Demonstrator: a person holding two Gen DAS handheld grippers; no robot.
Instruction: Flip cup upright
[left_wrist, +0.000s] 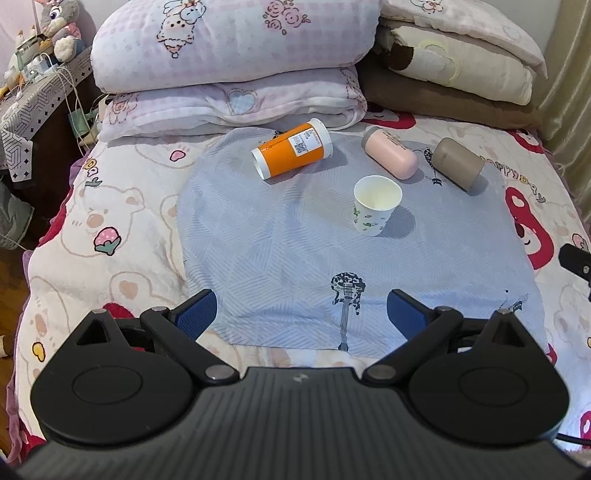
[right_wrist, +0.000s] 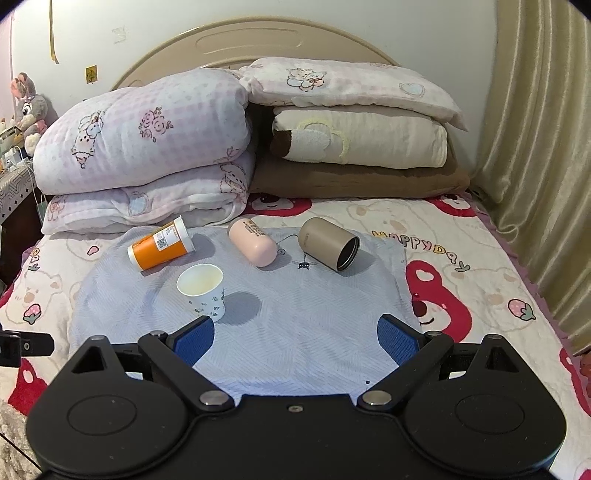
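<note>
A white paper cup (left_wrist: 376, 204) with a green leaf print stands upright on the blue cloth (left_wrist: 280, 254); it also shows in the right wrist view (right_wrist: 202, 288). An orange cup (left_wrist: 293, 148) (right_wrist: 161, 248), a pink cup (left_wrist: 390, 151) (right_wrist: 253, 241) and a tan cup (left_wrist: 457, 163) (right_wrist: 328, 249) lie on their sides behind it. My left gripper (left_wrist: 302, 312) is open and empty, well short of the cups. My right gripper (right_wrist: 296, 339) is open and empty, its left finger close to the paper cup.
The blue cloth (right_wrist: 295, 302) lies on a bear-print bedspread (left_wrist: 110, 229). Folded quilts (left_wrist: 229, 48) and pillows (right_wrist: 354, 140) are stacked at the head of the bed. A cluttered bedside table (left_wrist: 33, 96) stands left. A curtain (right_wrist: 546, 147) hangs right.
</note>
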